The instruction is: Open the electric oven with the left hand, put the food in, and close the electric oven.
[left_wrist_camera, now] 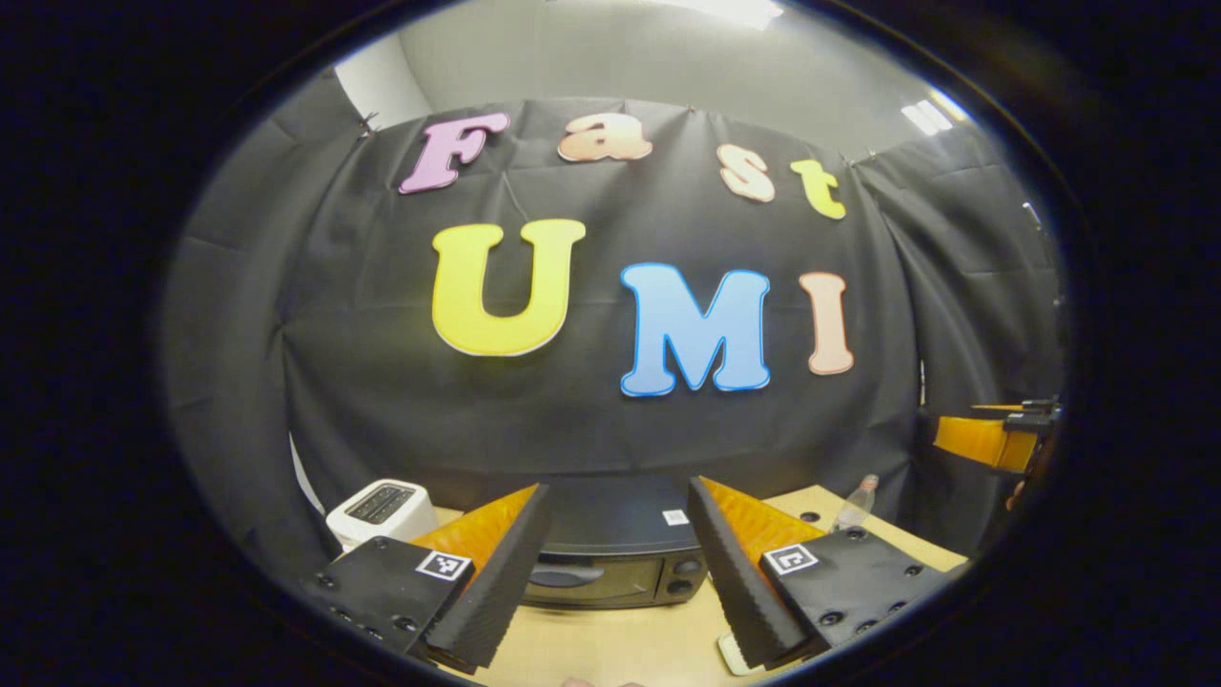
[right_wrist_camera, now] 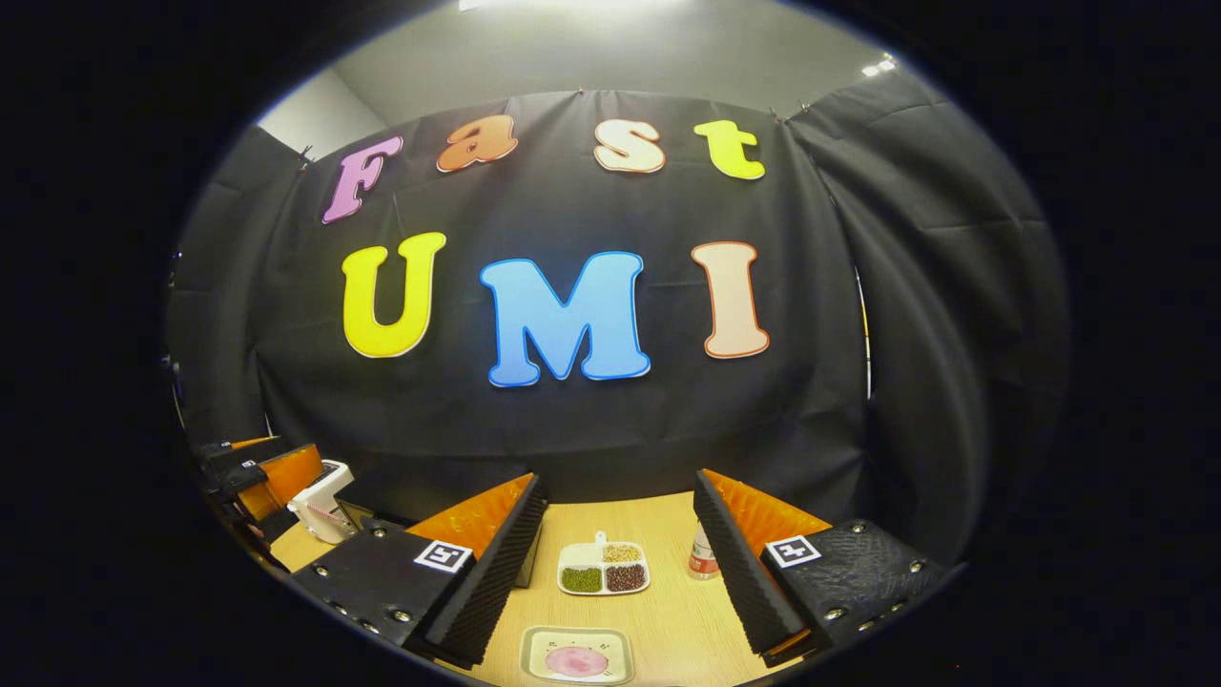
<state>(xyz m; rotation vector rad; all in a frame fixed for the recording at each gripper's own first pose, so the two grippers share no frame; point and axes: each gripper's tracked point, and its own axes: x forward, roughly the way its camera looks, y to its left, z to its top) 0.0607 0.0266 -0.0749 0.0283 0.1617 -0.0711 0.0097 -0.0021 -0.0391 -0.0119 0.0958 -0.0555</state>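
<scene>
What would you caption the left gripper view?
Open left hand-held gripper faces the closed black oven on the wooden table, white toaster alongside.

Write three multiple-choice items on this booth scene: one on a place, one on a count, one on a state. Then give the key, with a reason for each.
1. What stands beside the oven in the left gripper view?
A. a white toaster
B. a kettle
C. a pan

2. How many compartments has the divided dish?
A. two
B. three
C. five

3. The oven's door is:
A. shut
B. wide open
C. removed

Key: A, the toaster stands next to it; B, three fillings show; A, the door sits flush, the handle untouched, and the left gripper is open.
</scene>
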